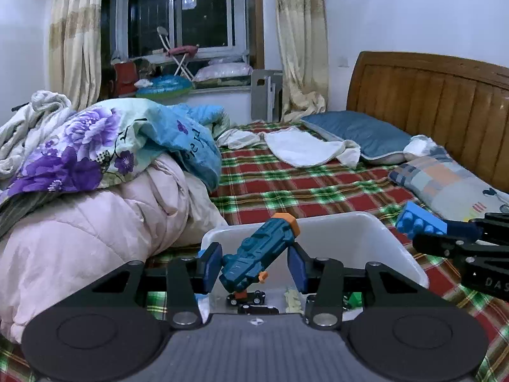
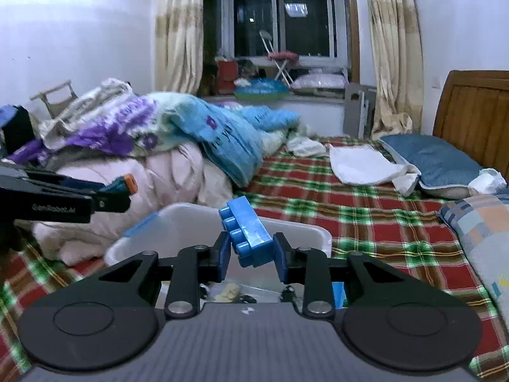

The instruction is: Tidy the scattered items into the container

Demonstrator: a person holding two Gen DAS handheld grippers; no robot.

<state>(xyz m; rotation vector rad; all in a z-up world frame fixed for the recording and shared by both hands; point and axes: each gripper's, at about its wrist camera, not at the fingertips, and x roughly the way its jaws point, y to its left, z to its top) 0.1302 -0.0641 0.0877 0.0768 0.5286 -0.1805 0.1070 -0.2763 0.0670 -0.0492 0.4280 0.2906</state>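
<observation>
Toy blaster (image 1: 259, 251), teal with orange tip: held tilted between the pads of the left claw (image 1: 254, 262), muzzle up and away, above the white container (image 1: 366, 222) on the plaid bed (image 1: 286, 184). The pads appear to close on the lower body only; the right pad's contact is hard to confirm.
Blue building block (image 2: 249, 237): clamped across its sides by the right claw (image 2: 251, 259), also over the container (image 2: 197, 213), whose near part is hidden by the claw body.
Small toy cars (image 1: 246, 297) and other bits lie in the bin below.

Risks, as judged:
- Blaster grip is off-centre; it could pivot or slip out early and land on the bed.
- Both claws crowd one opening; simultaneous release invites a collision.
- The bin sits on soft bedding beside the heaped quilt (image 1: 95, 222); a nudge on the rim could tip it.
- A dropped block may bounce out.
</observation>
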